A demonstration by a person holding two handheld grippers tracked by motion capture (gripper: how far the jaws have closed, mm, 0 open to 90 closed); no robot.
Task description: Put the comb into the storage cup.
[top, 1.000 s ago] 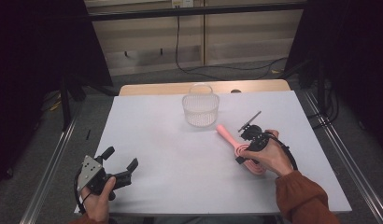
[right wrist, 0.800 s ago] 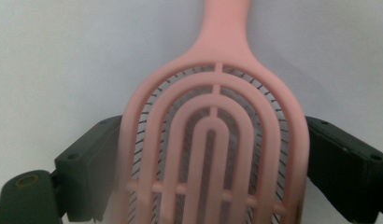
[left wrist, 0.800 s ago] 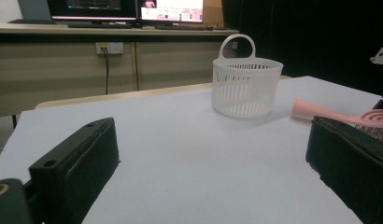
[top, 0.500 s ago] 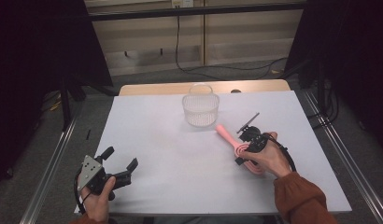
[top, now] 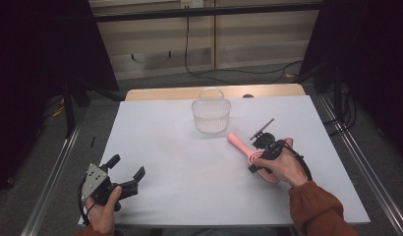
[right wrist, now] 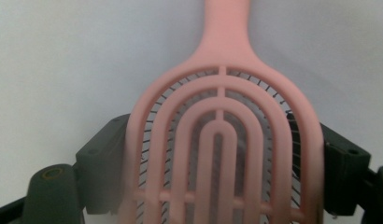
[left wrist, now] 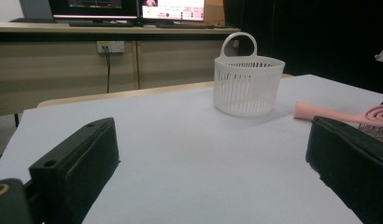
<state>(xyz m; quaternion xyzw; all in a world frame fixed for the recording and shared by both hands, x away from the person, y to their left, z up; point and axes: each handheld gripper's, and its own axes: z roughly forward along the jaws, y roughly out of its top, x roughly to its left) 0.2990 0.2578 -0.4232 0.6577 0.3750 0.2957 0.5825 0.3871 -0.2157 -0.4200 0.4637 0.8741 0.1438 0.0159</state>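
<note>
A pink hairbrush (top: 237, 143) lies right of the table's middle, handle pointing toward a white slatted basket (top: 211, 117). My right gripper (top: 258, 156) holds the brush's head: in the right gripper view both black jaws press the sides of the vented pink head (right wrist: 222, 140), bristles down. My left gripper (top: 127, 166) rests open at the front left corner of the table, nothing between its jaws. In the left gripper view the basket (left wrist: 248, 86) stands upright ahead and the brush (left wrist: 339, 114) lies to its right.
The white table (top: 189, 167) has a wooden strip along its far edge. Metal rails run down both sides of the table. Cables lie on the floor beyond it. A desk with monitors (left wrist: 133, 9) stands behind.
</note>
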